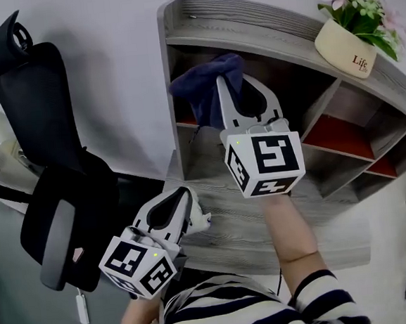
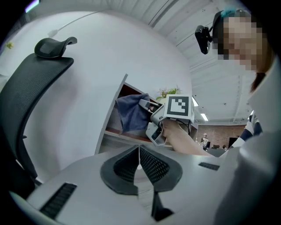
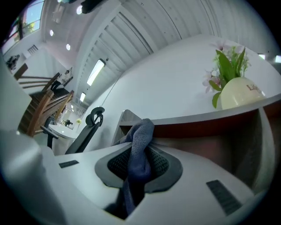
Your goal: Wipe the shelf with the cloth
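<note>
A dark blue cloth (image 1: 207, 85) is bunched at the upper left compartment of the grey wooden shelf unit (image 1: 247, 23). My right gripper (image 1: 243, 91) is shut on the cloth, raised in front of that compartment; in the right gripper view the cloth (image 3: 138, 158) runs up between the jaws. My left gripper (image 1: 193, 208) hangs low over the shelf's lower board (image 1: 229, 219), its jaws closed together with nothing between them. The left gripper view shows the cloth (image 2: 131, 113) and the right gripper's marker cube (image 2: 179, 107) ahead.
A black office chair (image 1: 49, 178) stands left of the shelf. A cream pot with pink flowers (image 1: 351, 35) sits on the shelf's top board at the right. Red-backed compartments (image 1: 342, 135) lie to the right.
</note>
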